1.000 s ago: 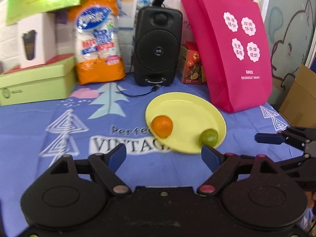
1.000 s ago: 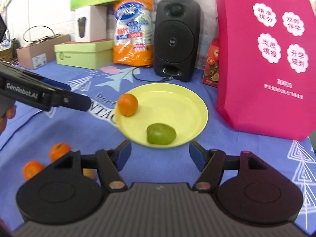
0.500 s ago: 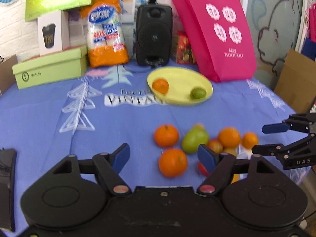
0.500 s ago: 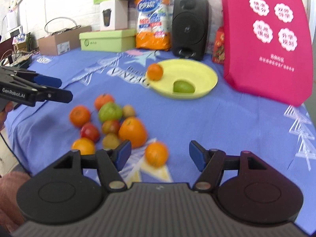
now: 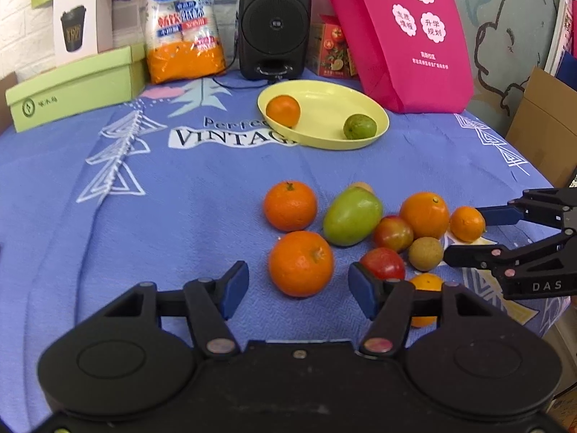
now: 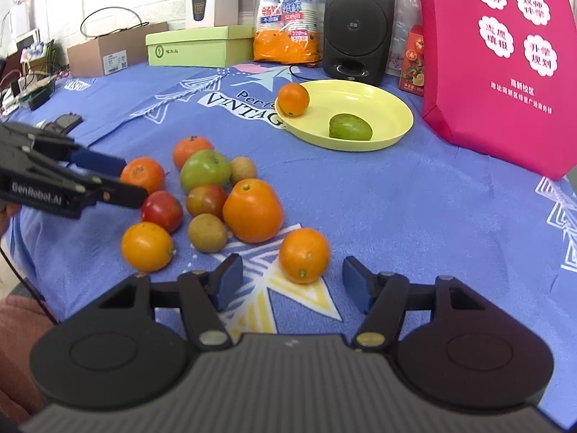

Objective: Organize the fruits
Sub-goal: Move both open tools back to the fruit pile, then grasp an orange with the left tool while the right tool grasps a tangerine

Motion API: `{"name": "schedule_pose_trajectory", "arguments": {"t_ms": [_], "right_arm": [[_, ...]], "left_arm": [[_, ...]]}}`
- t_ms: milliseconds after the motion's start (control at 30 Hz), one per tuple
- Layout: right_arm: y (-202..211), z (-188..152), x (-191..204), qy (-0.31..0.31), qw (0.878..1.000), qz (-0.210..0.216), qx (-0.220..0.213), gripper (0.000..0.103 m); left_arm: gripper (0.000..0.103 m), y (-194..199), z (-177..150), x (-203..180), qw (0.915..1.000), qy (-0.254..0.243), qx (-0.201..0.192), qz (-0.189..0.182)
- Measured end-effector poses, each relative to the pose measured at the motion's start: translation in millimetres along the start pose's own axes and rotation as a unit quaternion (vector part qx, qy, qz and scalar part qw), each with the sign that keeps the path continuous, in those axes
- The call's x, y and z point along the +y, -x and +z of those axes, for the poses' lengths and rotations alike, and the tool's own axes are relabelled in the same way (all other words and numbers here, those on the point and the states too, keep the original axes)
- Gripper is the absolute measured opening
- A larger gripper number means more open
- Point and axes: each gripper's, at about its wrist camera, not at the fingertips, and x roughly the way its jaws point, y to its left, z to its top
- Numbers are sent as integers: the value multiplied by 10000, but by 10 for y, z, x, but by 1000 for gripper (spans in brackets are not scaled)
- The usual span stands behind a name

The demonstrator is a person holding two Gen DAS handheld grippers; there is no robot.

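Left wrist view: the left gripper [image 5: 298, 285] gapes wide around an orange [image 5: 301, 263]; the right gripper [image 6: 292, 281] gapes wide at a small orange [image 6: 304, 255]. Both fruits sit in the loose heap near the tablecloth's [image 5: 144, 216] front edge, well apart from the yellow plate [image 5: 324, 108] towards its back edge

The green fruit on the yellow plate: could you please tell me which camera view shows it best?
The right wrist view shows the green fruit best: it looks larger there, and its elongated shape is plain on the yellow plate. The left wrist view also shows it unobstructed, but smaller and rounder-looking, near the plate's right rim.
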Motion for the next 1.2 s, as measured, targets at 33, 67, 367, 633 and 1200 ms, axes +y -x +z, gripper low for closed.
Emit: {"name": "schedule_pose_trajectory", "arguments": {"t_ms": [33, 67, 367, 633, 1200], "right_arm": [[-19, 9, -7, -21, 10000, 0, -2, 61], [-40, 21, -11, -33, 10000, -1, 2, 61], [-46, 36, 28, 76, 9999, 93, 9, 41], [0, 30, 43, 34, 10000, 50, -51, 30], [182, 46, -16, 13, 9999, -9, -172, 30]], "left_arm": [[60, -31, 6, -1, 10000, 15, 27, -1], [59, -55, 10, -5, 10000, 14, 44, -1], [38, -132, 49, -14, 10000, -58, 32, -23], [37, -68, 51, -1, 9999, 47, 52, -117], [37, 213, 107, -31, 9997, 8, -153, -177]]}}
